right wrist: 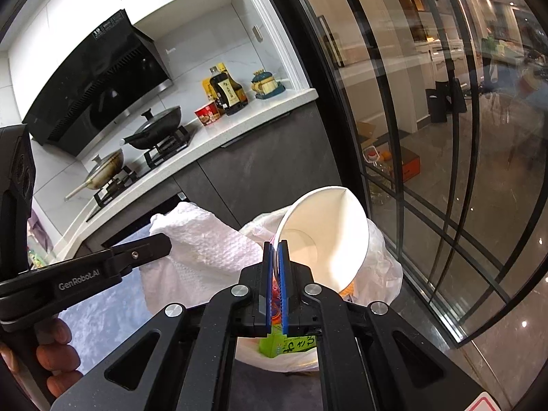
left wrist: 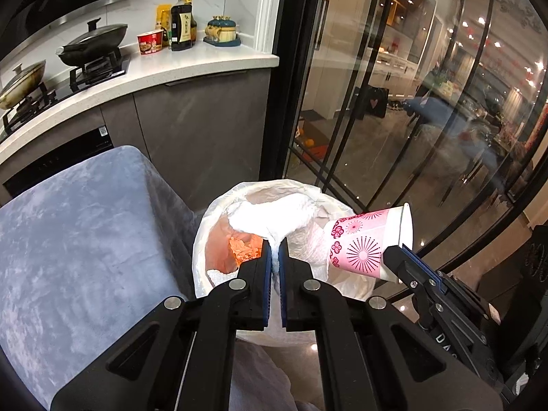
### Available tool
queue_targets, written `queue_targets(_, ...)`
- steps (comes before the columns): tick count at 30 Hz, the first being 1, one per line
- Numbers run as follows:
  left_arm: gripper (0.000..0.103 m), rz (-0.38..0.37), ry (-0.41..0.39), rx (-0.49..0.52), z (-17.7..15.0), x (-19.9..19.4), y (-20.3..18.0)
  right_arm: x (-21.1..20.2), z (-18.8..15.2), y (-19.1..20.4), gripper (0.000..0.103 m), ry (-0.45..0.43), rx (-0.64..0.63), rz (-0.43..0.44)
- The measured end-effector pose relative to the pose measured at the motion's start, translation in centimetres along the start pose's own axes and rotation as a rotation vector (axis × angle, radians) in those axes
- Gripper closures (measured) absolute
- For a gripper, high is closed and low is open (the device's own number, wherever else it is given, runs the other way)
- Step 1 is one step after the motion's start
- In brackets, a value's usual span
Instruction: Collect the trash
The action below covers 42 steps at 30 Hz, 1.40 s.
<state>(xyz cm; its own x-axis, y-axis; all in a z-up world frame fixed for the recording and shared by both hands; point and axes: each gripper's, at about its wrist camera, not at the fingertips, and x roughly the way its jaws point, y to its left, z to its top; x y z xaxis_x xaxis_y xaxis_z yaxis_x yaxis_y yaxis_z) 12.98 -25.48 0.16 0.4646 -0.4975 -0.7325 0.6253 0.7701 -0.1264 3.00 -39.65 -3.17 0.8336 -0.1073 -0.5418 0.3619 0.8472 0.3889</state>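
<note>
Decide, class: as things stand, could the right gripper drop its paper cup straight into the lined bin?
Probably yes. The right gripper grips the paper cup by its wall just above the bin. But the paper towel in the left gripper overhangs part of the opening.

Lined trash bin (left wrist: 205, 246) on glossy floor (left wrist: 404, 304)

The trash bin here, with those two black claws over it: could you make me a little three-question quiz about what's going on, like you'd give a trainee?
1. True or false: the left gripper is shut on a white paper towel.
2. What does the right gripper hold? A) soy sauce bottle B) pink paper cup C) pan lid
3. Fill in: the bin is lined with a white plastic ____.

Key: 1 true; 2 B, pinched by its wall, mouth tipped sideways; 3 bag.
</note>
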Motion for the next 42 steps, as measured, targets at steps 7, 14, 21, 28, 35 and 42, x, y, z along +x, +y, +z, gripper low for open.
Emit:
queue_targets(7, 0.099, 0.015, 0.017, -0.013, 0.1, 1.9, 0.3, 1.8, -0.3, -0.6, 0.096, 0.022, -0.001, -0.017)
queue_targets(14, 0.054, 0.04, -0.006, -0.036, 0.3, 2.2, 0.8, 2.3, -0.3, -0.5, 0.076, 0.015, -0.001, -0.03)
queue_targets(21, 0.046, 0.047, -0.02, -0.061, 0.4, 1.6, 1.8, 1.9, -0.5, 0.2, 0.05, -0.001, -0.018, -0.055)
queue_targets(28, 0.041, 0.069, -0.044, -0.08, -0.1, -0.4, 3.1, 1.0, -0.7, 1.3, 0.034, -0.018, -0.041, -0.069)
queue_targets(35, 0.027, 0.118, -0.075, -0.098, -1.5, -3.5, 4.8, -1.0, -1.3, 3.2, 0.02, -0.031, -0.081, -0.082)
queue_targets(42, 0.021, 0.17, -0.089, -0.111, -3.3, -6.4, 6.1, -3.0, -2.2, 4.8, 0.019, -0.015, -0.106, -0.096)
